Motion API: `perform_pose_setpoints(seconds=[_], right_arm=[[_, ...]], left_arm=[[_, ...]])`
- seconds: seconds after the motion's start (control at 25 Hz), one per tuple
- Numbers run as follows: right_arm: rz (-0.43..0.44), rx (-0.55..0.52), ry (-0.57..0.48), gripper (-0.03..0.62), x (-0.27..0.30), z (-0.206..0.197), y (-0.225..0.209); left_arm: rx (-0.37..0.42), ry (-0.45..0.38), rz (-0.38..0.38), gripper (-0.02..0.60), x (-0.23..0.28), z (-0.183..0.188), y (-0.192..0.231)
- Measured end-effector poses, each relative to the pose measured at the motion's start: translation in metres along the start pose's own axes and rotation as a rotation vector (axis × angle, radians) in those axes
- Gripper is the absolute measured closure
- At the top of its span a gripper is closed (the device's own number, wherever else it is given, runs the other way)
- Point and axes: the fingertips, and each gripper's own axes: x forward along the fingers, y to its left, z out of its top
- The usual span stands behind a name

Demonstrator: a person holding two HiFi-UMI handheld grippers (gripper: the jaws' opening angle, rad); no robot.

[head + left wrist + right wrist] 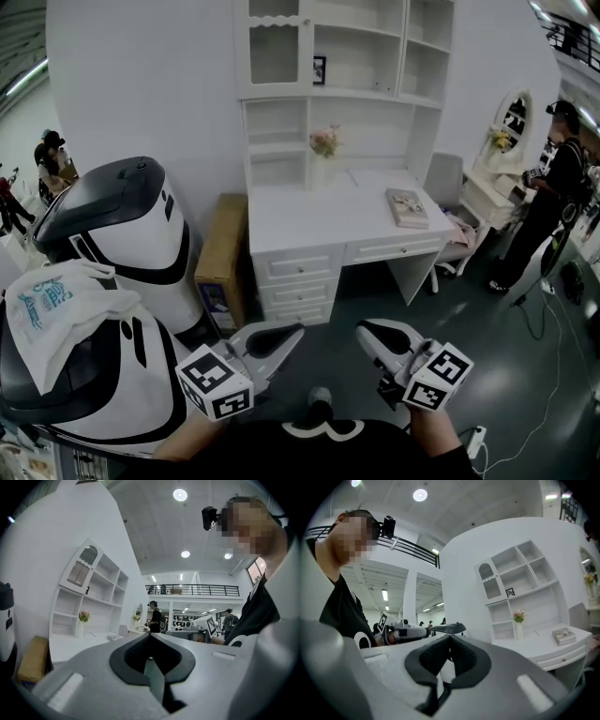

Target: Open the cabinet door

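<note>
The white desk hutch (pixel 328 89) stands against the far wall. Its cabinet door (pixel 274 52) is an arched, glazed panel at the hutch's upper left and it is closed; it also shows in the left gripper view (pixel 80 569) and the right gripper view (pixel 490 584). Both grippers are held low and near me, well short of the desk. My left gripper (pixel 295 330) is shut with nothing between its jaws (pixel 150 637). My right gripper (pixel 362 330) is also shut and empty (pixel 450 637). Their tips point towards each other.
A book (pixel 407 207) and a flower vase (pixel 323 145) sit on the desk top (pixel 309 220). A cardboard box (pixel 223 258) leans at the desk's left. Large white machines (pixel 122 225) fill the left. A person (pixel 553 187), a chair (pixel 450 216) and a vanity (pixel 511 122) are at right.
</note>
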Motion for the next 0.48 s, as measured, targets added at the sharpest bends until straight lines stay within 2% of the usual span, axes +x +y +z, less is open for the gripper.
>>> perform_pose_setpoints(seconds=[0.2,0.48], right_arm=[[0.036,0.001,0.015,0.591,0.033,0.001,-0.059],[0.06,0.021,0.034,0.591,0.082,0.015,-0.171]], left_arm=[[-0.005,0.009,0.017,0.575,0.049,0.002,0.053],[-0.025,0.05,0.012,0.575,0.144,0.006,0.135]])
